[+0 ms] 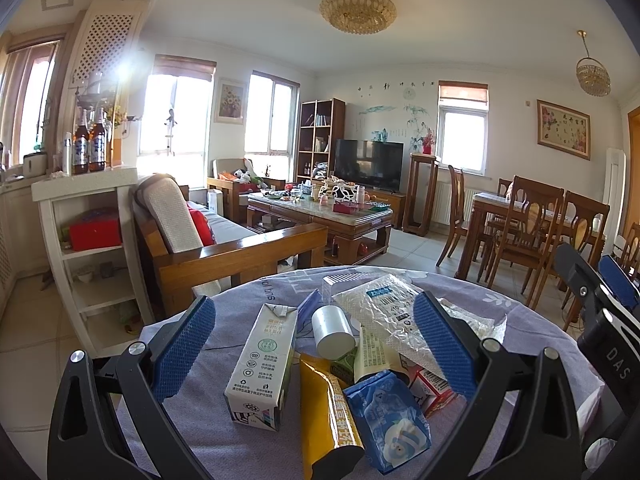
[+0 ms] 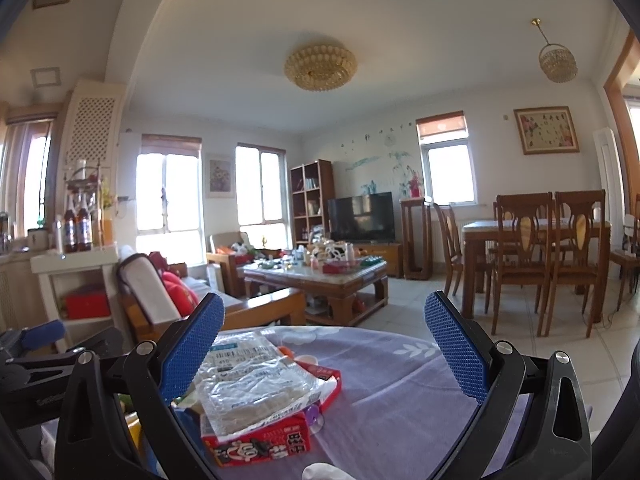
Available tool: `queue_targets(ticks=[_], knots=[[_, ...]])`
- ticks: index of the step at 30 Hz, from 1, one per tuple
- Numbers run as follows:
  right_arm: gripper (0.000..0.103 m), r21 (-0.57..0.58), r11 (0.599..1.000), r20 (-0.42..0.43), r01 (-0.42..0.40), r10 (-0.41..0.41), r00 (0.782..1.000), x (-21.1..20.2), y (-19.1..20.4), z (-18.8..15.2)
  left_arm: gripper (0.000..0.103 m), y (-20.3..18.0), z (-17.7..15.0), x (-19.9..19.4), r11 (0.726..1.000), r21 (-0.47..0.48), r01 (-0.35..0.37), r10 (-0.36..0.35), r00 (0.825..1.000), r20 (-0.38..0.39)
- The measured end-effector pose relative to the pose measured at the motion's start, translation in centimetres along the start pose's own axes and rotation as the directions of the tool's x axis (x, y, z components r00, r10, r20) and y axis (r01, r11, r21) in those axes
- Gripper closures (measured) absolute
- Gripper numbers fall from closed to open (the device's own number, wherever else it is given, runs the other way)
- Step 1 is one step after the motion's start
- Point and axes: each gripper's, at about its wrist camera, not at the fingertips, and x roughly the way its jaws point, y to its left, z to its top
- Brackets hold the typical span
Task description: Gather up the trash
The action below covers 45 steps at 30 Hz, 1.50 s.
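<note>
A pile of trash lies on a table with a purple cloth (image 1: 248, 452). In the left wrist view I see a white milk carton (image 1: 262, 366), a white tape roll (image 1: 332, 330), a yellow wrapper (image 1: 326, 412), a blue wipes pack (image 1: 390, 420), a clear crinkled plastic bag (image 1: 384, 312) and a red box (image 1: 434, 390). My left gripper (image 1: 316, 346) is open above the pile. My right gripper (image 2: 324, 354) is open over the cloth (image 2: 400, 392), with the clear bag (image 2: 256, 380) and the red box (image 2: 260, 446) by its left finger (image 2: 188, 352).
Behind the table stand a wooden sofa (image 1: 224, 248), a white shelf unit (image 1: 92, 240) with bottles, a cluttered coffee table (image 1: 320, 212), a TV (image 1: 368, 162) and a dining table with chairs (image 1: 528, 224). The right gripper's body shows at the left wrist view's right edge (image 1: 600, 320).
</note>
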Motion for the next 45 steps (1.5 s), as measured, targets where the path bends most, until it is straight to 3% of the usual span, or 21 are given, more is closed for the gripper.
queue_targets(ticks=[12,16,19,22,23,25,28,31,36,39,41,43,45], knots=[[0.004,-0.002,1.0,-0.017,0.004,-0.005,1.0,0.4,0.3,0.1,0.005,0.1,0.2,0.1,1.0,-0.009,-0.003,0.002,1.0,-0.003],[0.004,-0.006,1.0,-0.044,-0.003,0.003,0.999,1.1,0.5,0.2,0.005,1.2,0.4,0.6,0.998,-0.055,0.044,-0.046,0.998,-0.037],[0.004,0.009,0.998,-0.086,-0.055,0.056,0.995,2.0,0.6,0.2,0.005,3.0,0.3,1.9,0.983,-0.132,0.124,-0.142,0.98,-0.137],[0.004,0.022,0.995,-0.148,-0.101,0.103,0.984,3.3,0.5,0.6,0.005,5.6,0.4,3.7,0.963,-0.214,0.162,-0.215,0.943,-0.254],[0.004,0.023,0.992,-0.198,-0.125,0.127,0.972,4.1,0.6,1.0,0.005,6.5,0.4,4.2,0.958,-0.233,0.164,-0.229,0.93,-0.288],[0.004,0.035,0.98,-0.315,-0.196,0.197,0.928,5.9,0.7,1.7,0.005,8.3,0.4,5.3,0.957,-0.25,0.144,-0.228,0.909,-0.349],[0.004,0.024,0.949,-0.479,-0.313,0.286,0.83,8.7,1.6,2.0,0.005,9.6,0.1,7.2,0.973,-0.209,0.1,-0.185,0.878,-0.441],[0.004,-0.027,0.934,-0.579,-0.357,0.277,0.767,10.9,2.8,1.7,0.005,9.4,-0.3,8.8,0.984,-0.141,0.105,-0.163,0.845,-0.51],[0.004,-0.072,0.907,-0.672,-0.416,0.264,0.692,13.0,4.2,0.0,0.005,7.8,-0.8,9.7,0.987,-0.071,0.142,-0.158,0.831,-0.534],[0.011,-0.093,0.897,-0.706,-0.431,0.246,0.664,13.9,5.1,-1.1,0.006,7.3,-1.1,10.3,0.988,-0.056,0.142,-0.149,0.82,-0.553],[0.018,-0.089,0.894,-0.718,-0.439,0.248,0.65,14.2,5.0,-1.5,0.013,7.3,-1.2,10.8,0.987,-0.069,0.145,-0.158,0.808,-0.568],[0.026,-0.065,0.894,-0.729,-0.443,0.26,0.633,14.5,4.8,-1.8,0.038,7.5,-1.5,11.4,0.986,-0.088,0.14,-0.165,0.79,-0.59],[0.03,-0.03,0.897,-0.736,-0.442,0.279,0.616,14.8,4.3,-2.2,0.05,8.1,-1.9,12.0,0.982,-0.127,0.138,-0.186,0.772,-0.608]])
